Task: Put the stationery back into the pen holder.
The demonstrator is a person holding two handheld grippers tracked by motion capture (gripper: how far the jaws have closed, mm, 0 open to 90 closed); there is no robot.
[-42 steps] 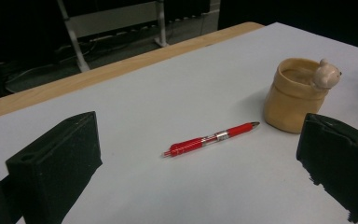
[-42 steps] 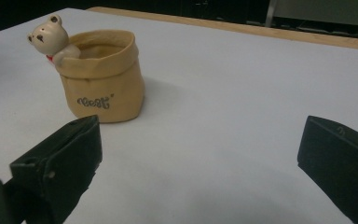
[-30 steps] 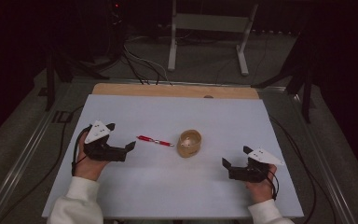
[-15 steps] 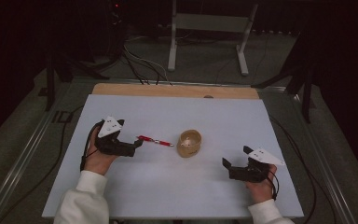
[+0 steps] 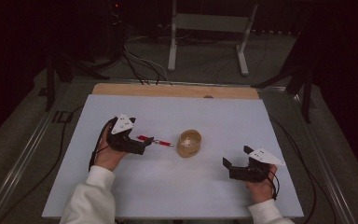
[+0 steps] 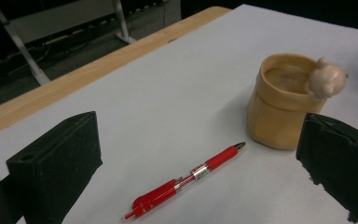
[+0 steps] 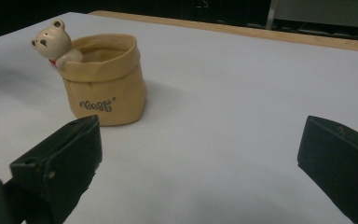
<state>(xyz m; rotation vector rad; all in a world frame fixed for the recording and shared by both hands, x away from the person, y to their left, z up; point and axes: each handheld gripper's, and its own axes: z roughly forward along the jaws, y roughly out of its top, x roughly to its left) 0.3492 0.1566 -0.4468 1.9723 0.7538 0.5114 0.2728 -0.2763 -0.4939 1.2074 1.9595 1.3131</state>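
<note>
left gripper (image 5: 145, 145): jaws spread, low over the pen's left end, nothing pinched | pen (image 5: 155, 140): red, flat on the table (image 5: 214, 112), left of centre, tip toward the cup | cup (image 5: 189, 143): tan, bear on its rim, upright, just right of the pen, apart from it | right gripper (image 5: 227, 165): jaws spread, empty, near right, well apart from the cup

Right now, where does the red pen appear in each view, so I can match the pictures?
High view: the red pen lies left of centre, just ahead of the left tongs.
Left gripper view: low centre, between the open jaws.
Right gripper view: not in it.
Shared landmark: the tan bear pot.
</note>
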